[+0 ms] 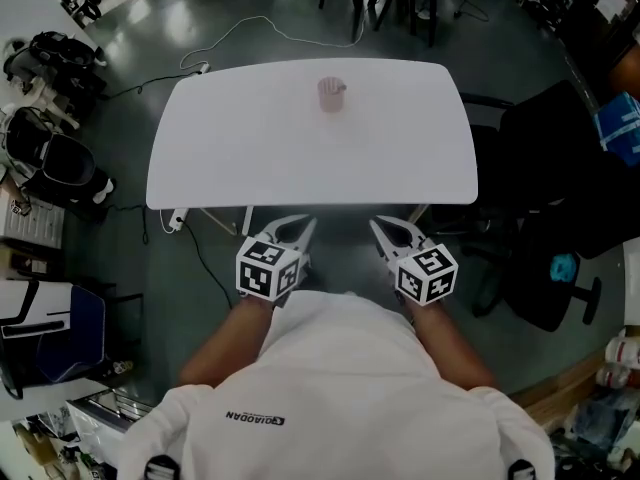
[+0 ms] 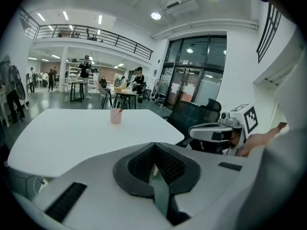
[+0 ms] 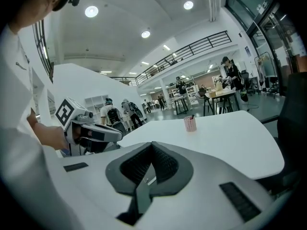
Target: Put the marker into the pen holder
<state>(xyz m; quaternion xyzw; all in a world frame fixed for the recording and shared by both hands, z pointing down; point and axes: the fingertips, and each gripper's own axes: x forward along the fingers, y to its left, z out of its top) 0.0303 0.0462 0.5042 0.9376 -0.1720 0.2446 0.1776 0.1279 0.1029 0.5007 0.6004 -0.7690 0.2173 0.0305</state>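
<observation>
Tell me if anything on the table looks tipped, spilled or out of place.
Nothing stands out. The pen holder stands upright on the white table, with nothing spilled around it. The left gripper and right gripper are shut, empty, short of the table's near edge.

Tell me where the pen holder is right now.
In the head view the pink pen holder stands upright on the white table, about centred left to right and close to its far edge.

Pen holder (image 1: pixel 331 94) contents too small to tell; thin item pokes from rim, unidentifiable. Office chair (image 1: pixel 560 168) cut by right edge.
</observation>
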